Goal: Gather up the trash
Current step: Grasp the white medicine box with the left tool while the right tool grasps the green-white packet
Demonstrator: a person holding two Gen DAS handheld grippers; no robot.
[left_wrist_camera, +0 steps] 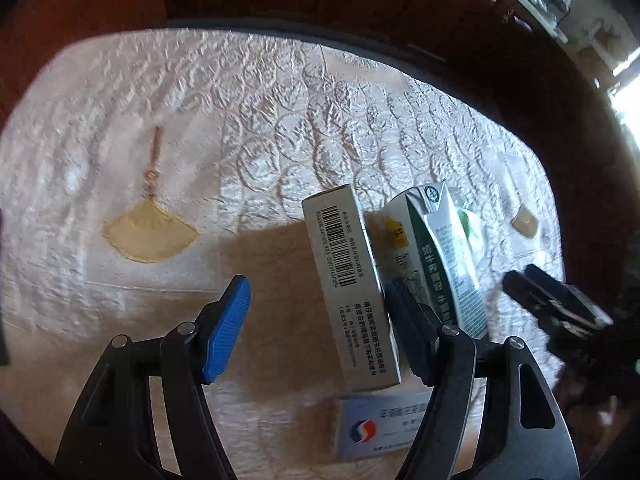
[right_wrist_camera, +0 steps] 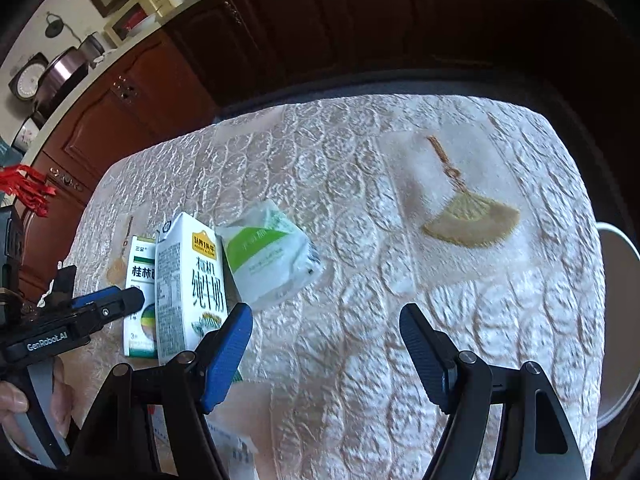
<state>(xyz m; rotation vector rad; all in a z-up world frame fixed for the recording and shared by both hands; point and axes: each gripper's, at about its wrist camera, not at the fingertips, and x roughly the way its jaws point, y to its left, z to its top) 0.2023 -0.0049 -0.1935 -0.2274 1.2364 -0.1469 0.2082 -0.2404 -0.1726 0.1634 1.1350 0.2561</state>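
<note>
A white medicine box (left_wrist_camera: pixel 348 288) with a barcode stands on edge between the jaws of my left gripper (left_wrist_camera: pixel 318 292). It sits close against the dark right finger, and the blue left pad (left_wrist_camera: pixel 228 328) is well clear of it. A white and green milk carton (left_wrist_camera: pixel 436 248) stands just behind that right finger. In the right wrist view the carton (right_wrist_camera: pixel 188 280), the medicine box (right_wrist_camera: pixel 140 280) and a crumpled white and green plastic wrapper (right_wrist_camera: pixel 268 256) lie to the left. My right gripper (right_wrist_camera: pixel 325 312) hangs open over bare cloth, with nothing between its fingers.
An embossed white tablecloth (right_wrist_camera: pixel 400 184) with gold fan embroidery (right_wrist_camera: pixel 472 220) covers the table. A flat printed card (left_wrist_camera: pixel 380 428) lies below the box. A white bucket rim (right_wrist_camera: pixel 616 320) shows past the right table edge. Dark wood cabinets (right_wrist_camera: pixel 280 20) stand behind.
</note>
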